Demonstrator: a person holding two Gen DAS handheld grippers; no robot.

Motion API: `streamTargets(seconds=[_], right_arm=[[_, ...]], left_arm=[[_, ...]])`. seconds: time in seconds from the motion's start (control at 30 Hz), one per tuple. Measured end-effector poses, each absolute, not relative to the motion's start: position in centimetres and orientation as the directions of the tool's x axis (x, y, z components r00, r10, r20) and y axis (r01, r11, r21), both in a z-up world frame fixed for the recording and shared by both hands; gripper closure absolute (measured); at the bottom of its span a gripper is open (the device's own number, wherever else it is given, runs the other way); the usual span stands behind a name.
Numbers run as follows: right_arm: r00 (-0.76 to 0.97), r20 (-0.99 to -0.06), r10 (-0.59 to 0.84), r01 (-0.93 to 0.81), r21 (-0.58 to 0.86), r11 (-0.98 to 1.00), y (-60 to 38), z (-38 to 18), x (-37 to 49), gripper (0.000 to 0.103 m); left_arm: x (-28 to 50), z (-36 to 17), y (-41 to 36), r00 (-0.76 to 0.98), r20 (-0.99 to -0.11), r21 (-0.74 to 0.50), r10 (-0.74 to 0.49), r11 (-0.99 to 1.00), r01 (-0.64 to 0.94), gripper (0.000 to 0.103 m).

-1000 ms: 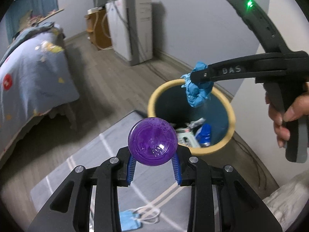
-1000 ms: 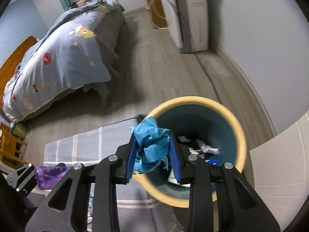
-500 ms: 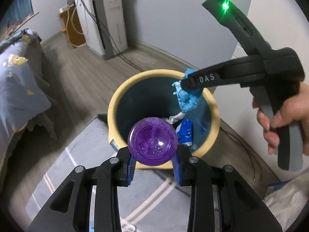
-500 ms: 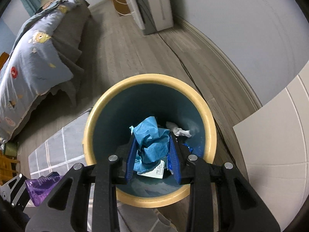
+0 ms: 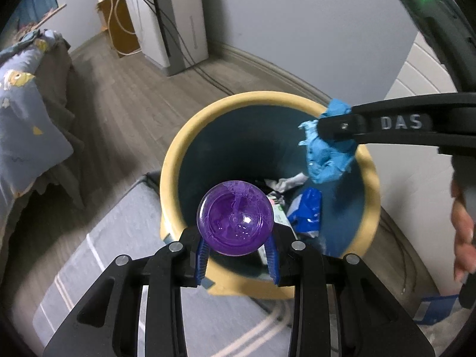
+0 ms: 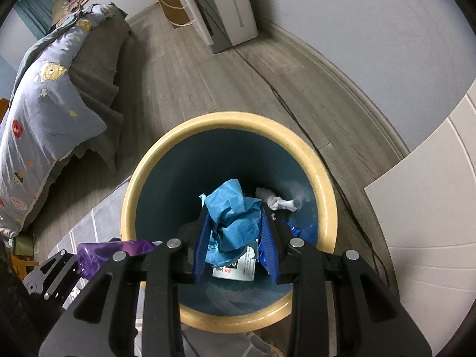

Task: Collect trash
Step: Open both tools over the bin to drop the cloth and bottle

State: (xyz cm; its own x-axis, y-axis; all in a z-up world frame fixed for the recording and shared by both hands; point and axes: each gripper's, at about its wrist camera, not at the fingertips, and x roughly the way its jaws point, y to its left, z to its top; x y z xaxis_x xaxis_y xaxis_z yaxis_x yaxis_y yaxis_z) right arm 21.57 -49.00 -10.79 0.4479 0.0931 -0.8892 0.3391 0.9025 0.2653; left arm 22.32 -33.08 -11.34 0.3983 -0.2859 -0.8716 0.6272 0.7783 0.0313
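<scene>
While both our grippers hang over the bin (image 6: 325, 208), each one is clenched on a piece of trash. Seen from the left wrist, our left gripper (image 5: 236, 255) has its blue pads (image 5: 200, 254) pressed against the sides of a purple plastic cup (image 5: 235, 217), whose round end faces the camera at lower centre of the frame, over the near part of the bin's yellow rim. Our right gripper (image 6: 235, 244) grasps a crumpled blue paper (image 6: 232, 217) between its jaws; in the right wrist view that wad sits in the middle of the frame, directly above the bin's dark blue inside. From the left wrist we see the same paper (image 5: 327, 154) at right of centre, over the far right part of the rim, with the right gripper's black finger reaching in from the right edge and our hand (image 5: 462, 226) on its handle.

Down in the bin lie a white crumpled tissue (image 6: 279, 202), a blue wrapper (image 5: 308, 211) and a white printed packet (image 6: 238, 267). Under the bin a grey rug (image 5: 104, 261) with pale stripes fills the lower left, and a bed with a patterned quilt (image 6: 38, 125) lies at the left edge.
</scene>
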Motion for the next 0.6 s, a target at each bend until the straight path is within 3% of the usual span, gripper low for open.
streamTargets(seconds=[0.3,0.33,0.43,0.6], right_arm=[[0.496,-0.867,0.051,0.343,0.249,0.906,-49.4,-10.6,22.2,0.069],[0.502,-0.863,0.056,0.342,0.258,0.904,-49.5,-10.6,22.2,0.065],[0.523,-0.851,0.046,0.340,0.258,0.904,-49.5,-10.2,22.3,0.040],[0.545,-0.837,0.050,0.346,0.279,0.896,-49.6,-9.6,22.2,0.024]], left_arm=[[23.4,-11.3,-33.3,0.428,-0.854,0.037,-0.295,0.786,0.617,0.068],[23.5,-11.2,-33.2,0.432,-0.850,0.033,-0.300,0.789,0.613,0.066],[23.8,-10.9,-32.7,0.445,-0.842,0.022,-0.306,0.803,0.595,0.051],[23.5,-10.5,-31.8,0.464,-0.832,0.018,-0.304,0.821,0.570,0.028]])
